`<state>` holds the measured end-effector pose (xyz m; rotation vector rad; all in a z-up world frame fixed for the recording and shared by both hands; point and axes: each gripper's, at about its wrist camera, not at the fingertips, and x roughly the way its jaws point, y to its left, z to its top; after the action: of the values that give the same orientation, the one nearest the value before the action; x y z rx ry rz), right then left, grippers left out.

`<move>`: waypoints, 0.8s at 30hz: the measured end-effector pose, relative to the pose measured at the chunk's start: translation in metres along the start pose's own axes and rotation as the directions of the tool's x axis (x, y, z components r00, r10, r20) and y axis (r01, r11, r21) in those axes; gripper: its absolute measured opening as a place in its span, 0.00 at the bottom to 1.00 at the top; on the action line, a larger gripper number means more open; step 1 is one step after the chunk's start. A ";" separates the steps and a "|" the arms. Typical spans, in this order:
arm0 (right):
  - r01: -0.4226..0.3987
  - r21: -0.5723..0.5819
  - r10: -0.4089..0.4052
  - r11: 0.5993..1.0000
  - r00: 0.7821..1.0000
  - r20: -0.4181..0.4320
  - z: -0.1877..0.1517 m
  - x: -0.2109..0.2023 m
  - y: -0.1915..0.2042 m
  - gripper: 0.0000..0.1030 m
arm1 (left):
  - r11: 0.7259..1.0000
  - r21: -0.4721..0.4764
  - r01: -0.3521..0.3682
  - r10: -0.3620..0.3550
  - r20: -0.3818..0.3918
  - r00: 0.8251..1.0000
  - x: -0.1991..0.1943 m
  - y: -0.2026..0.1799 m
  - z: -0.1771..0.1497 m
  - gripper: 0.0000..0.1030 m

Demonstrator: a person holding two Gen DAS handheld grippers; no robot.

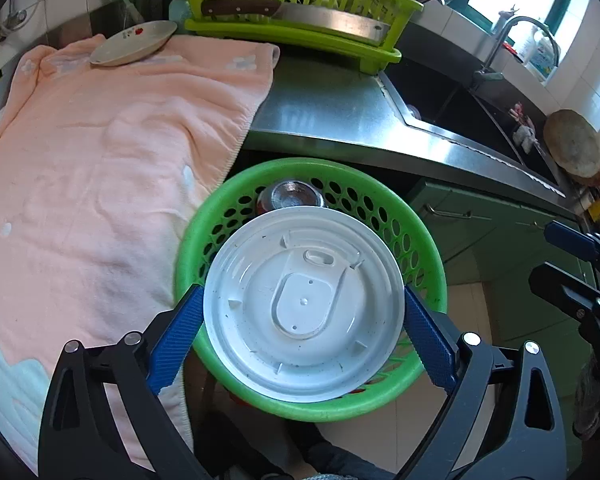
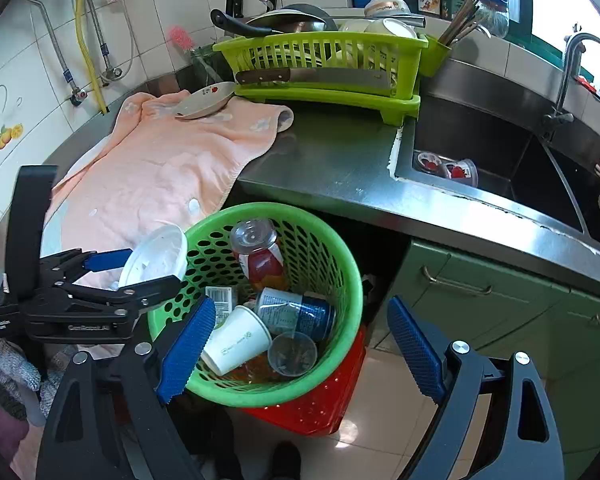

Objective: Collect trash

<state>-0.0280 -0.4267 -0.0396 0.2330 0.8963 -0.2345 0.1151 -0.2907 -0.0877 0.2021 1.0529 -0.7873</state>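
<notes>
Left wrist view: a white plastic lid (image 1: 303,304) is clamped edge to edge between the blue pads of the left claw (image 1: 304,332), directly above the green basket (image 1: 420,216). The lid hides most of the basket's contents. Right wrist view: the right claw (image 2: 300,344) gapes wide, holding nothing, over the basket with its paper cup (image 2: 236,340), cans and bottle.

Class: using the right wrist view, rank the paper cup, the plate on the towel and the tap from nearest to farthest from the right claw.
1. Paper cup, in the green basket, beside the right claw.
2. Plate, far end of the pink towel.
3. Tap, beyond the sink, far right.
</notes>
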 end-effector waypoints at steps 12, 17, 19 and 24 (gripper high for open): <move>-0.037 0.008 0.037 0.999 0.999 0.014 0.010 0.007 -0.006 0.83 | 1.000 -0.015 -0.002 0.002 0.002 1.000 0.000 0.001 0.003 0.93; -0.049 0.005 0.049 0.999 0.999 0.019 0.013 0.008 -0.003 0.83 | 1.000 -0.008 -0.006 0.006 0.009 1.000 -0.004 0.002 0.005 0.94; -0.056 0.006 0.056 0.998 0.998 0.020 0.014 0.009 -0.002 0.83 | 1.000 -0.013 -0.009 0.009 0.016 1.000 -0.008 0.003 0.004 0.94; -0.067 0.007 0.066 0.998 0.998 0.021 0.013 0.009 0.005 0.83 | 0.999 -0.026 -0.037 0.038 0.035 0.999 -0.023 0.010 0.000 0.94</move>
<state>-0.0119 -0.4268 -0.0384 0.2666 0.8655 -0.1783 0.1161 -0.2728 -0.0708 0.1852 1.0227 -0.7404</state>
